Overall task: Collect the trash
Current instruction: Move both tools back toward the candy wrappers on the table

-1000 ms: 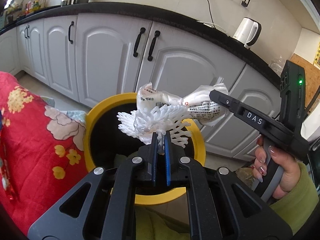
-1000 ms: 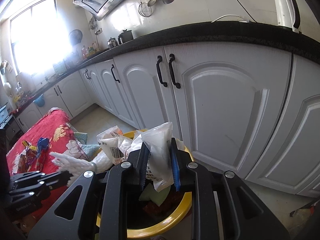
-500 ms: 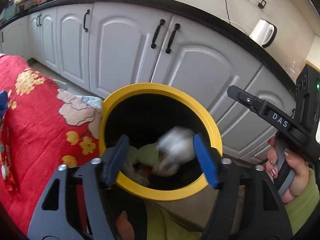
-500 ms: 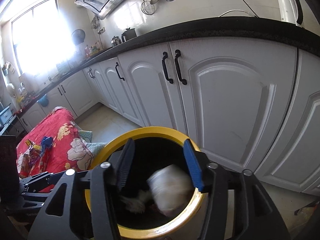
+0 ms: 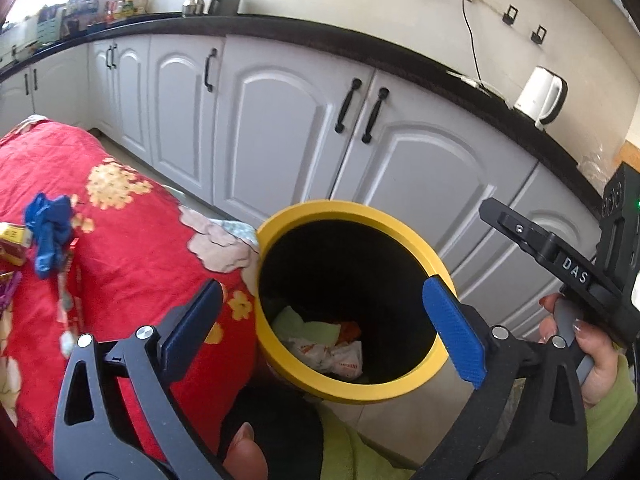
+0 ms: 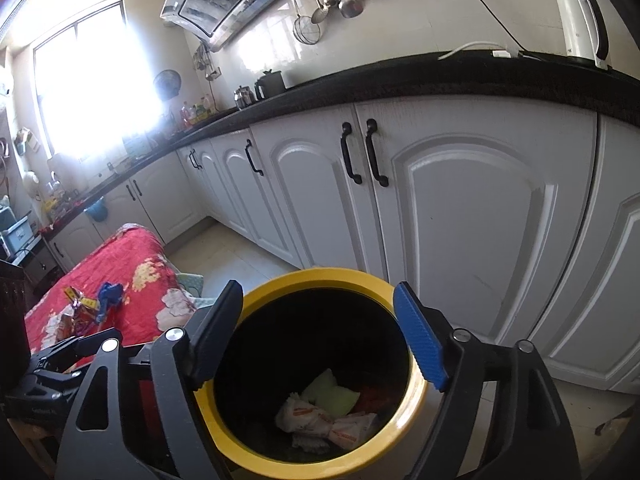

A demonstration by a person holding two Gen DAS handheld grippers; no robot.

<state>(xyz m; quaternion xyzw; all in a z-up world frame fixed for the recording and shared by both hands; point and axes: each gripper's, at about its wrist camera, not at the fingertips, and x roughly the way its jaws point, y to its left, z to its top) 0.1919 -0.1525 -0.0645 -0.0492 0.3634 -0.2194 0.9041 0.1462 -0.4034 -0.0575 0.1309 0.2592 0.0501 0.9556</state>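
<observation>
Jaws of both grippers opening, nothing between them. Left gripper and right gripper both over yellow-rimmed bin; dropped wrappers lie at bin bottom. Remaining trash: blue crumpled piece and small packets on red floral cloth, left of bin. Left gripper nearer. Path across cloth looks clear. White cabinets behind.
</observation>
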